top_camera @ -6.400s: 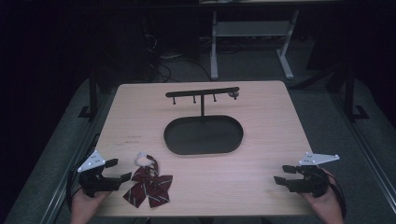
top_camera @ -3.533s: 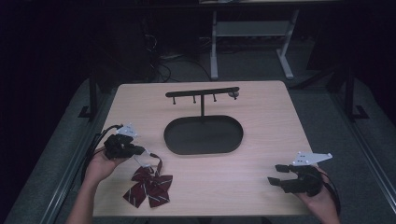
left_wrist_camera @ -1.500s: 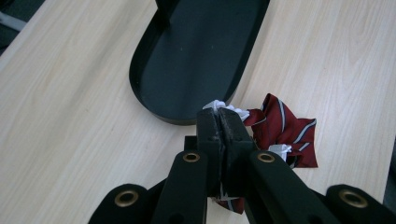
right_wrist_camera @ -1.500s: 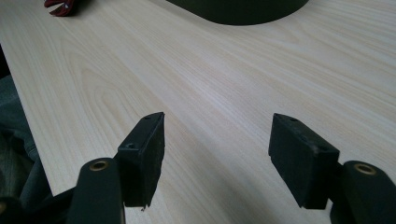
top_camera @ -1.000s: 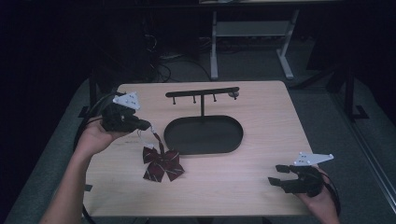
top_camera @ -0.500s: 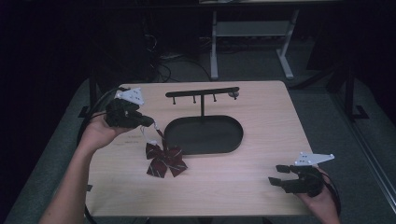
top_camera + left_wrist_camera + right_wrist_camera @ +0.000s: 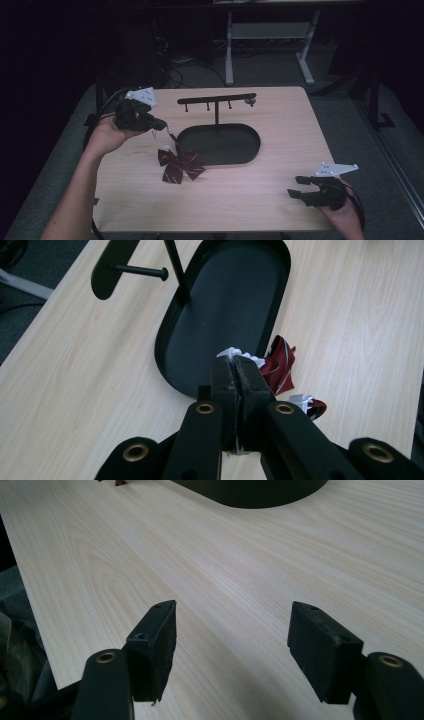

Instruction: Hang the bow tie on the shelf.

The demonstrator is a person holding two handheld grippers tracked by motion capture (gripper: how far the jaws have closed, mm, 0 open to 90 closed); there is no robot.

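Lifted nearer the bare tray, the bow hangs pinched by the left hand-held gripper.

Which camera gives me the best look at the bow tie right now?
The high view: the bow tie shows whole, dangling by its white strap from the left gripper beside the black tray. The left gripper view catches part of it past the shut jaws; the right gripper view, a red scrap at the top edge.

It looked like a lab: a wooden table on grey carpet, cables and a metal stand behind.
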